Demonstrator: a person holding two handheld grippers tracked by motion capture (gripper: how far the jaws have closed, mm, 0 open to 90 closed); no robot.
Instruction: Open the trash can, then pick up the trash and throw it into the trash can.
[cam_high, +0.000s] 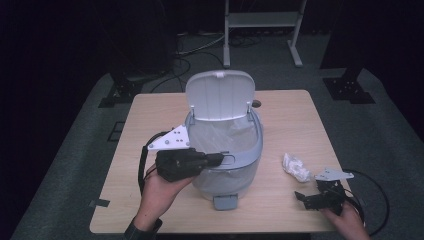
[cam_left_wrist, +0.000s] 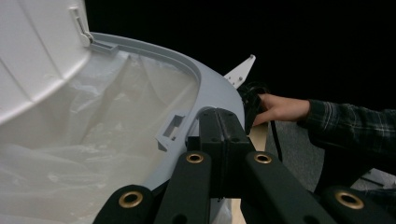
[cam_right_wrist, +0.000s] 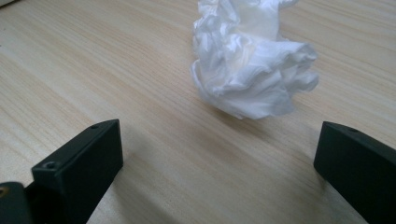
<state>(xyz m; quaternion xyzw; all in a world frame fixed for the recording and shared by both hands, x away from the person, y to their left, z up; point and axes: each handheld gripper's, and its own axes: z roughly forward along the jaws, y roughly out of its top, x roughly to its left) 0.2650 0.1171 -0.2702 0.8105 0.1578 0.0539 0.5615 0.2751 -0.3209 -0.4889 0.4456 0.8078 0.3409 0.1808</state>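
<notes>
My left hand-held gripper (cam_high: 220, 159) has its jaws together, clamped on the grey rim ring (cam_left_wrist: 212, 88) of the small pedal bin (cam_high: 225, 172), at the ring's near-left side. The bin's white lid (cam_high: 220, 95) stands open behind it, and the clear liner bag (cam_left_wrist: 93, 140) sags inside the ring. My right hand-held gripper (cam_high: 306, 196) rests low on the bench (cam_high: 290, 115), to the right of the bin, its jaws wide apart with nothing between them. The crumpled white tissue (cam_right_wrist: 252, 70) lies on the bench just ahead of those open jaws, near the bin's right side and apart from it.

The risks, as I judge them: the wad is soft and light, so if I close too high or off-centre I may only nip a fold and drop it on the way over. If my left grip tugs the ring, the bin could tip or the liner could pull loose. The lid might also fall shut.
</notes>
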